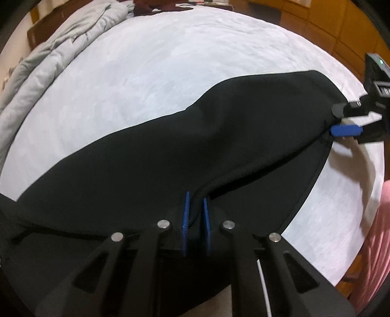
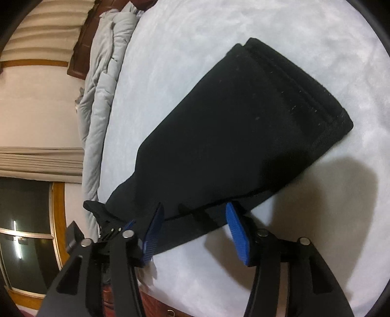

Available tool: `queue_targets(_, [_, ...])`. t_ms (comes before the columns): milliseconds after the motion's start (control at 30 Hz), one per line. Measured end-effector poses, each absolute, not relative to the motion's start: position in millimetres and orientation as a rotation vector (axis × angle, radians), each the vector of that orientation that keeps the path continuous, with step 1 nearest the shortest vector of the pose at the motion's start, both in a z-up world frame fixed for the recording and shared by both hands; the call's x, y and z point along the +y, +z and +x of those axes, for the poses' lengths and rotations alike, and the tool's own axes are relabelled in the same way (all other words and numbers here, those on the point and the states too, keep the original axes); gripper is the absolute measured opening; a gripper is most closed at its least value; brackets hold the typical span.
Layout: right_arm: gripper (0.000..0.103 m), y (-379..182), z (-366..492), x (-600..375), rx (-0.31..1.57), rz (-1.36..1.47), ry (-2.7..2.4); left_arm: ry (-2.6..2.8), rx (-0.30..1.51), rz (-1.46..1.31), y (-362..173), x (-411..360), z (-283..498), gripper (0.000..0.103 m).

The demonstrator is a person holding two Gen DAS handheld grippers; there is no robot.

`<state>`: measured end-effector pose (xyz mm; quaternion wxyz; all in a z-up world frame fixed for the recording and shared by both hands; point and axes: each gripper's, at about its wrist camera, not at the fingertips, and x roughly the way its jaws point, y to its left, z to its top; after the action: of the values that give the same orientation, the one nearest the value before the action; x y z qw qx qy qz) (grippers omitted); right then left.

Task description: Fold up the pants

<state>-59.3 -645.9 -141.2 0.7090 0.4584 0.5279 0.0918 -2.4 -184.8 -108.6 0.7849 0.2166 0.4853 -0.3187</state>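
Black pants (image 1: 195, 146) lie folded lengthwise on a white bed (image 1: 146, 73). My left gripper (image 1: 196, 202) is shut on a pinched fold of the pants near their bottom edge and lifts it slightly. My right gripper (image 2: 195, 217) is open, its blue pads either side of the pants' near edge (image 2: 219, 136). It also shows in the left wrist view (image 1: 341, 119) at the far right end of the pants. The waistband (image 2: 304, 87) lies flat at the upper right of the right wrist view. The left gripper (image 2: 114, 224) shows at the lower left of that view.
A bunched grey duvet (image 1: 56, 56) lies along the bed's far left side, also in the right wrist view (image 2: 102, 85). Wooden cabinets (image 1: 316, 22) stand beyond the bed. A window (image 2: 26, 231) and pale wall are at the left. A pink cloth (image 1: 380, 243) is at the right edge.
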Motion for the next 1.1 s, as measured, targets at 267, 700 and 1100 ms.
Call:
queue_targets(267, [0.057,-152.5,-49.3,-643.8,1.138,1.116,0.196,-0.69,1.082,0.41,-106.6,-182.4,1.1,0.01])
queue_targets(700, [0.005,-127.9,-40.9,-667.0,0.988,1.014,0.121,-0.707,1.041,0.422,-92.8,-180.9,-7.9,0.01])
queue_targets(1100, [0.015,-144.7,-56.5,-685.4,1.104,0.954,0.018,-0.633,1.029,0.501,-112.2,-205.5,-47.5,0.01])
